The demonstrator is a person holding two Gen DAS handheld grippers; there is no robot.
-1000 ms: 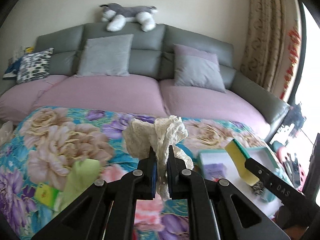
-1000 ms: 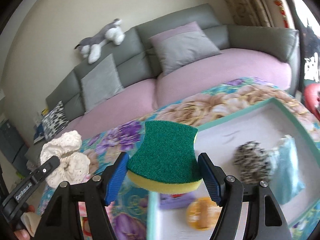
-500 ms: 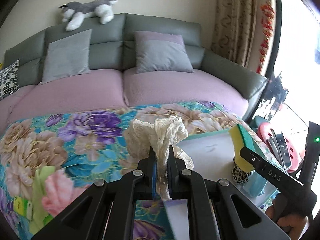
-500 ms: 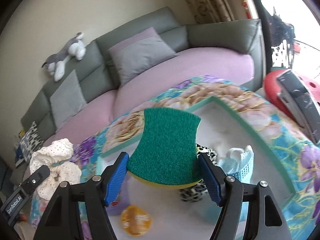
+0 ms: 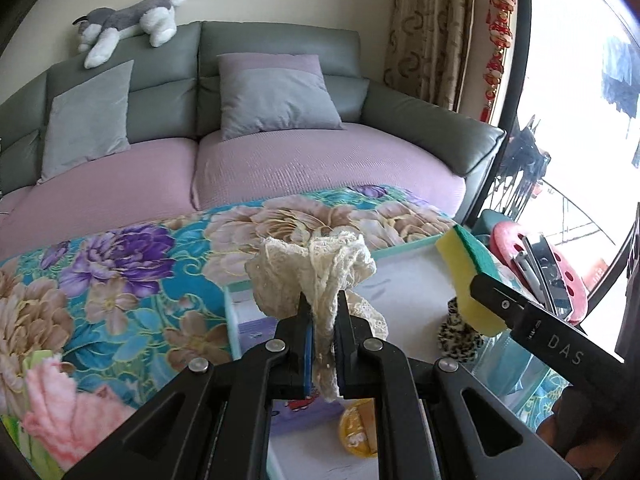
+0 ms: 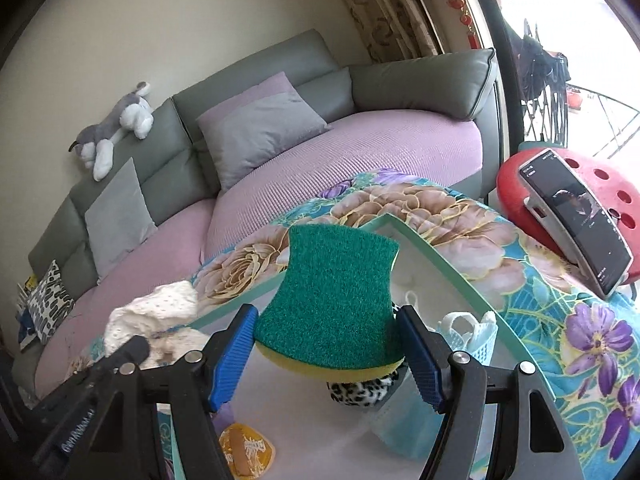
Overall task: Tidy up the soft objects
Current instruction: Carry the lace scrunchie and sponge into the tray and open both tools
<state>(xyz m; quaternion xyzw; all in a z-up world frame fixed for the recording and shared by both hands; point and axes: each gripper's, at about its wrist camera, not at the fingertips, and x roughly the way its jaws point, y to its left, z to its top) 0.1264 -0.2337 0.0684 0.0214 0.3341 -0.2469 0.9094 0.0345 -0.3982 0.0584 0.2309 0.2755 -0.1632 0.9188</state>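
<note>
Item: cream lace scrunchie [image 5: 316, 276]. We hold it in the left gripper [image 5: 323, 320], jaws pinched nearly together on a gathered fold; the ruffled bulk stands above the tips and a tail hangs below them.

Item: green-and-yellow scouring sponge [image 6: 332, 304]. We hold it in the right gripper [image 6: 326, 344], blue pads pressing its two narrow flanks, green face up, yellow foam beneath. Its long axis runs forward, away from the wrist, along the fingers.

Item: teal-rimmed white tray [image 6: 452, 268], resting on the floral cloth [image 5: 120, 264] in front of the sofa [image 5: 280, 48]. Already in it: a leopard-print piece [image 6: 360, 390], a pale blue mesh item [image 6: 468, 332], a light blue pouch [image 6: 404, 420], an orange round packet [image 6: 244, 450] and a purple box [image 5: 256, 328].

Governing relation: both carried pieces hang over the tray's white floor, not beside it. We judge the sponge sits directly above the leopard-print piece near the middle, while the scrunchie hangs nearer the tray's left rim, above the purple box. The tray lies down and slightly ahead of both sets of tongs; neither hand looks markedly closer.

Next move, in our estimate: lower and let go, the sponge preferably shifted onto bare floor.
</note>
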